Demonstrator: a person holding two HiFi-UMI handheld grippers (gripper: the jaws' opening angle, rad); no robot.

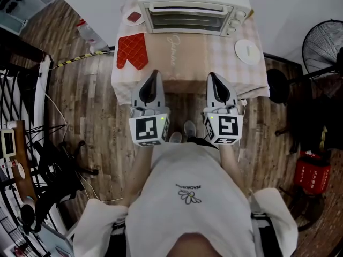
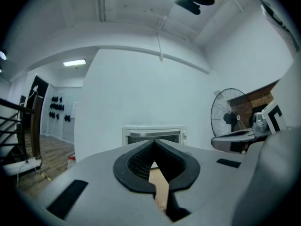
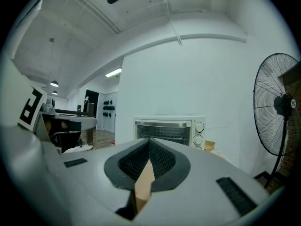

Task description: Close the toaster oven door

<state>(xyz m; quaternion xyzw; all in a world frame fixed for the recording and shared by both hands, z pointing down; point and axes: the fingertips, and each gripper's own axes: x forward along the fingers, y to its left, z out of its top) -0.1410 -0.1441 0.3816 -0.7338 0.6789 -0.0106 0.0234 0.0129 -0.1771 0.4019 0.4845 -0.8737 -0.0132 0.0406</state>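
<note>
One toaster oven (image 1: pixel 187 7), one mitt (image 1: pixel 132 51), one plate (image 1: pixel 248 51), two grippers (image 1: pixel 154 74) (image 1: pixel 213 76)

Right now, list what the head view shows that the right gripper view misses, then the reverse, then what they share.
Head view only: the red oven mitt and white plate on the table, and the person's shirt.
Right gripper view only: the ceiling and its strip light.
Both: the toaster oven with its door up and apparently shut, the standing fan, and the right tongs, closed with nothing between them.
</note>
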